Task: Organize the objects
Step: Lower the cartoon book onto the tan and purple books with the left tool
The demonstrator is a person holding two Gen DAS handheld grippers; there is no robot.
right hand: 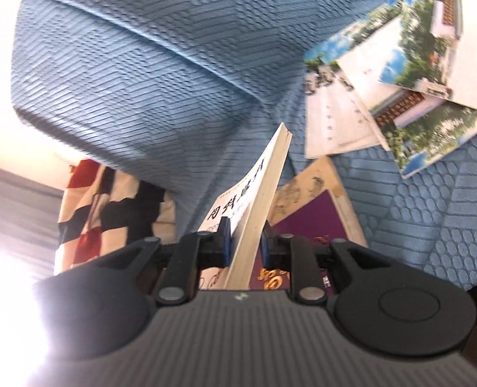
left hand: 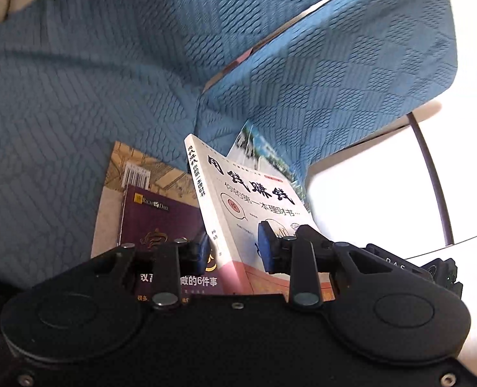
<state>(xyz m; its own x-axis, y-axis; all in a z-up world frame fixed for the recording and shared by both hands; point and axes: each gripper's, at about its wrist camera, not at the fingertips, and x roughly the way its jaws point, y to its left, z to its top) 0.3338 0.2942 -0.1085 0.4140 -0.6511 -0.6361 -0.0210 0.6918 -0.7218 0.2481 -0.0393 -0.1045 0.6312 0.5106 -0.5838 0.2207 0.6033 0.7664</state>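
Landmark: purple book (left hand: 161,225), lying flat on the blue sofa cover (left hand: 77,96); all places below are given relative to it.

Task object: white book (left hand: 248,200), lifted clear of the seat and tilted, its spine edge just above and beside the purple book; seen edge-on from the right wrist view, its page block (right hand: 257,213) rises over the purple cover.

Left gripper (left hand: 235,251): narrowly parted and clamped across the white book near its lower end; 1 blue pad (left hand: 265,242) presses on the front cover, the other sits behind the spine side, over the purple book.

Right gripper (right hand: 243,242): likewise narrowly parted and clamped on the same white book, 1 pad on the cover face and 1 on the far side of the page block.

Beneath the landmark: tan book (left hand: 135,167) with a barcode, flat under the purple book, its far edge showing.

Beyond the landmark: 2 or more photo-cover booklets (right hand: 399,90), fanned loosely on the seat, well apart from the purple book and unaligned.

Progress (judged): a partial stack of 2 books exists; the white book is in transit in both grippers and not yet placed.

Remaining (judged): set the white book down squarely, likely on the purple book, then gather the scattered booklets.
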